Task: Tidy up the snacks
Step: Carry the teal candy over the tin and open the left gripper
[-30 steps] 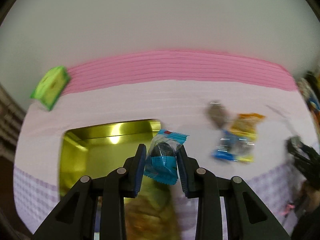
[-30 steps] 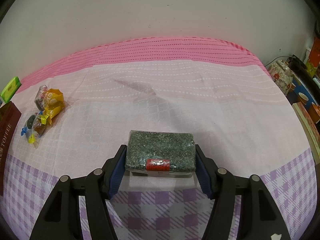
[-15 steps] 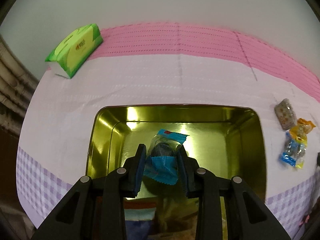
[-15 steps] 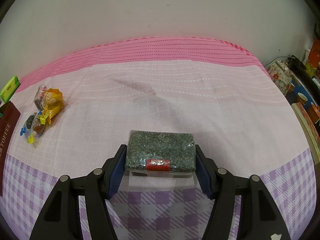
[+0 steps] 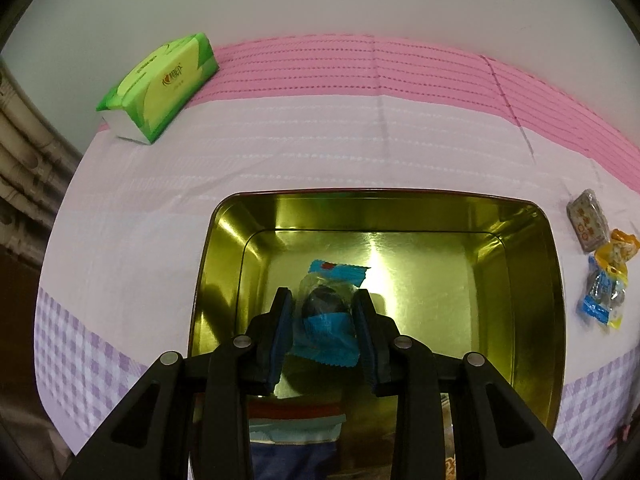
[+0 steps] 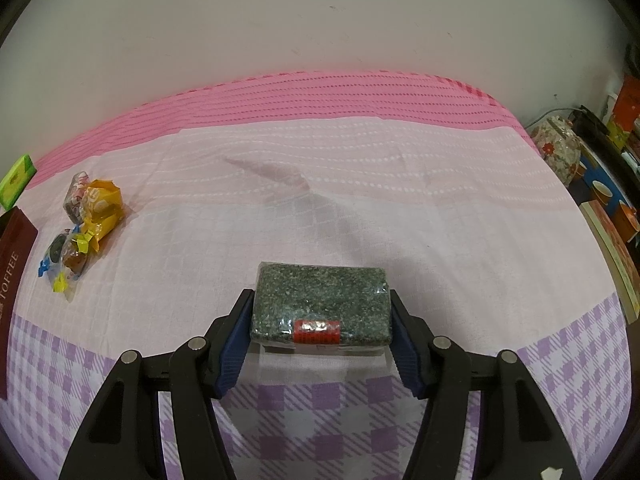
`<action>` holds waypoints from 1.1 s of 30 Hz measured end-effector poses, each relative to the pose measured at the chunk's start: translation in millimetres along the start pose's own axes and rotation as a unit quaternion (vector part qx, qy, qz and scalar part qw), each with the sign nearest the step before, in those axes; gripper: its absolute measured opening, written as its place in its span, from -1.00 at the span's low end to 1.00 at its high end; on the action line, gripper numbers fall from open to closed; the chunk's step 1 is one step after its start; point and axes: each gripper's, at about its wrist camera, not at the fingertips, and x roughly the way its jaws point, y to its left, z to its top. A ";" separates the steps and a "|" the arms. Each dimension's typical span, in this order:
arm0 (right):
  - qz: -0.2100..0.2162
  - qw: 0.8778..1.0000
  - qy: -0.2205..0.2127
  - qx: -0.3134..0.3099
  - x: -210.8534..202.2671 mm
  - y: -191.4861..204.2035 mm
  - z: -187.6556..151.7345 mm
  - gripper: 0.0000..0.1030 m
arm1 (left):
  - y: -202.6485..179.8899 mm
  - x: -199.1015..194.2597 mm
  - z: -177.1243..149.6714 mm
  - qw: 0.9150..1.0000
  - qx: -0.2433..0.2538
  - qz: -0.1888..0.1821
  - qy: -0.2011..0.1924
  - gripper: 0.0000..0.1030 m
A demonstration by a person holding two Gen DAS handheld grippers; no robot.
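1. Over the open gold tin point(image 5: 520, 264), the left gripper point(image 5: 323, 312) is clenched on a blue-wrapped candy point(image 5: 326, 316), both pads pressing its sides, the wrapper's tail hanging toward the tin's shiny floor.
2. To finish this step well, the release looks best made low and near the tin's middle — a drop from height could bounce the candy off the metal.
3. Ease the pads apart only once the gripper is steady, then lift straight out so the fingers miss the rim.
4. The right gripper point(image 6: 322, 318) brackets a dark seed-speckled bar point(image 6: 322, 304) lying on the pink cloth point(image 6: 360, 168); its jaws are closing and appear to touch the bar's ends.
5. More wrapped sweets point(image 6: 86, 216) wait in a loose pile just beside the tin — likely the next picks.
6. A green tissue pack point(image 5: 160, 84) sits well apart, near the wall.
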 end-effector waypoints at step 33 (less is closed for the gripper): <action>0.186 0.970 -0.035 -0.152 -67.9 212.4 44.5 0.11 | 79.6 -95.3 -57.2 0.984 -0.123 0.056 -0.116 0.34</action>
